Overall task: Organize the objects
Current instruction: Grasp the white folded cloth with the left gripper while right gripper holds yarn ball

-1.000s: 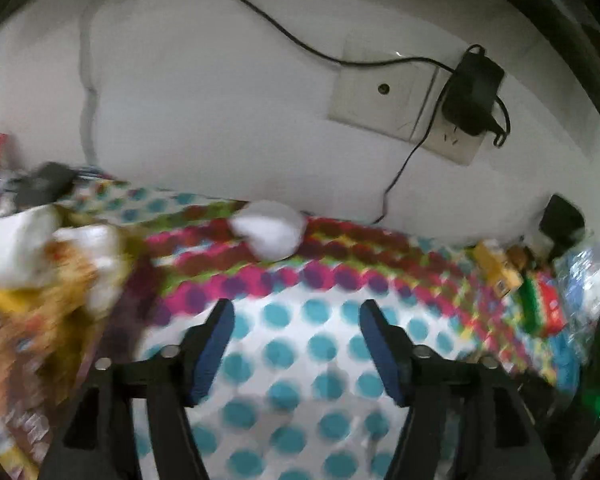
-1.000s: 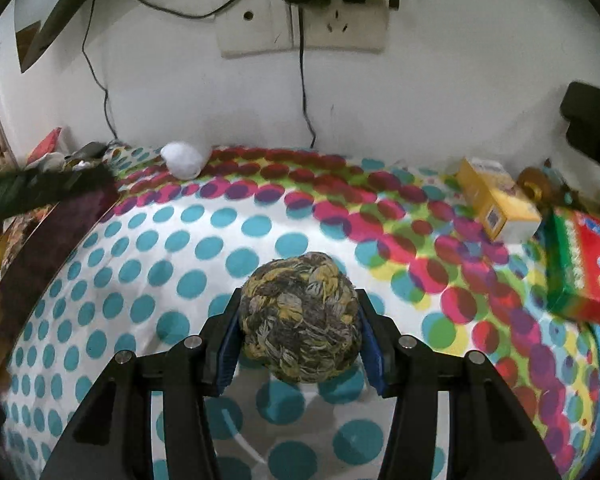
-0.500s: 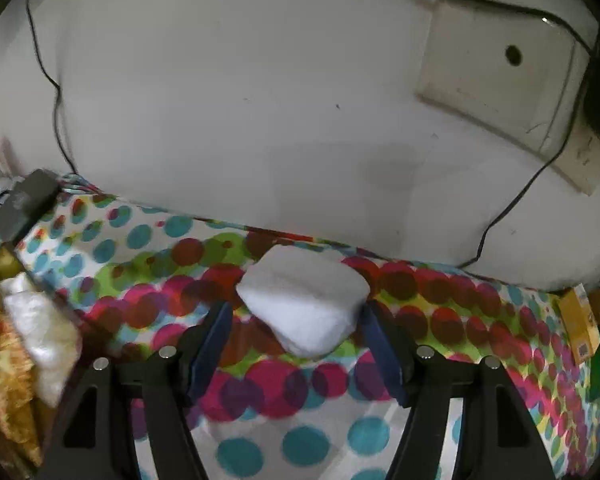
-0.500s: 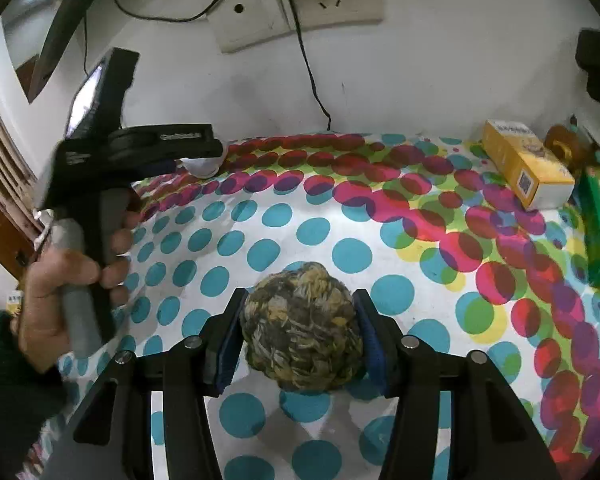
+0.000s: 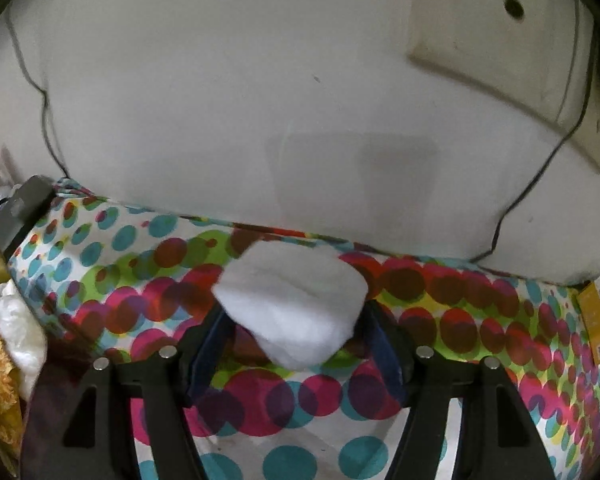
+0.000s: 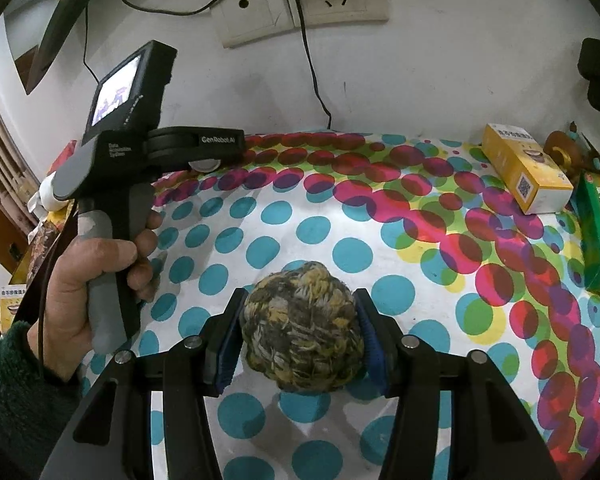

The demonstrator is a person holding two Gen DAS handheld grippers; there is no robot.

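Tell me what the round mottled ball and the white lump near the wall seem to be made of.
The round yellow-and-grey mottled ball looks like braided yarn or rope: matte, fuzzy, with visible woven strands. The white lump looks like soft cotton or fibre wadding: matte, blurred fluffy edges, no sheen. It could also be foam; the picture leaves that open.

A white, soft-looking block (image 5: 292,308) with rounded corners lies on the polka-dot cloth at the centre of the left wrist view, close to the wall behind it. A round ball of braided yarn (image 6: 302,330), mottled yellow, grey and dark brown, sits low at the centre of the right wrist view over the blue-dotted part of the cloth.
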